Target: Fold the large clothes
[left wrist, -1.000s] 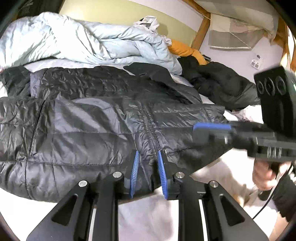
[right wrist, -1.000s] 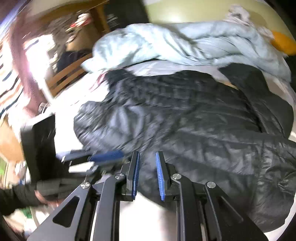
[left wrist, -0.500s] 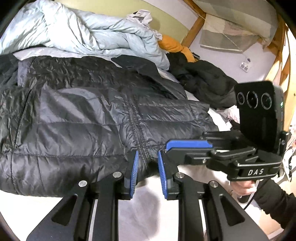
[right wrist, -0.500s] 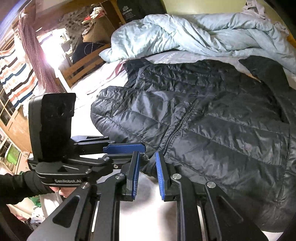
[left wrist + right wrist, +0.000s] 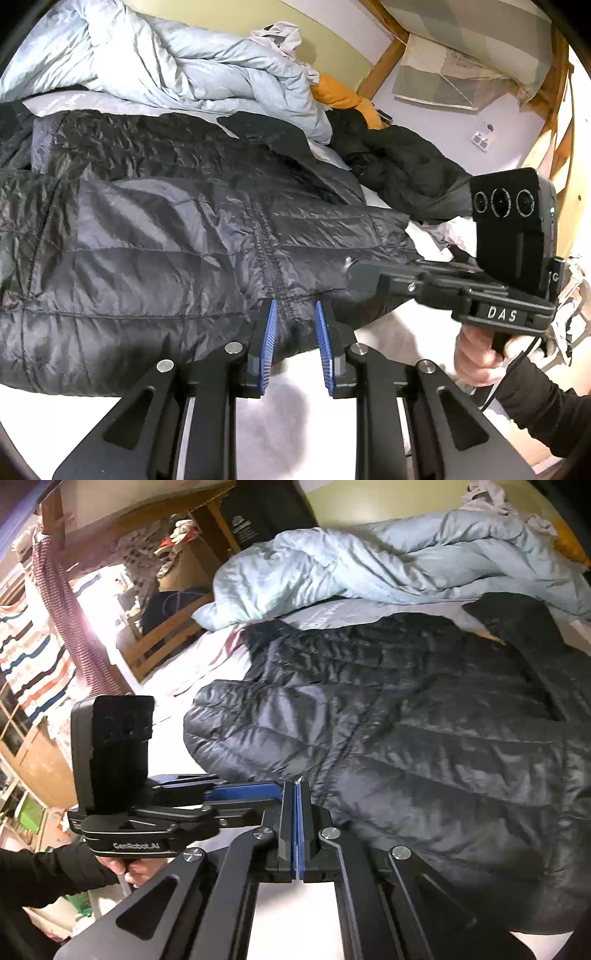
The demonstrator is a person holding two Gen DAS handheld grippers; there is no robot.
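**Two grippers at the hem of a dark quilted jacket on a bed**

Nearest, in the left wrist view, the left gripper [image 5: 293,328] has its blue pads set narrowly apart, straddling the jacket's [image 5: 166,236] hem at the foot of the zipper [image 5: 271,258]; whether the pads press the fabric cannot be told. In the right wrist view, the right gripper [image 5: 297,805] has just drawn its jaws together: the blue pads meet face to face, tips at the hem edge, with only a sliver of pale material showing at the tips and no clear fold of fabric between them. A hand [image 5: 476,350] in a dark sleeve [image 5: 543,410] holds the right gripper's handle. The jacket lies spread flat, front up, zipper closed, across the white bed [image 5: 280,413]. Beyond it, a pale blue duvet [image 5: 177,62] is heaped against the wall, with an orange cloth [image 5: 340,98] and another dark garment [image 5: 402,166] beside it. Farthest, a wooden bed frame [image 5: 162,642] and striped fabric [image 5: 33,664] stand near a bright window.
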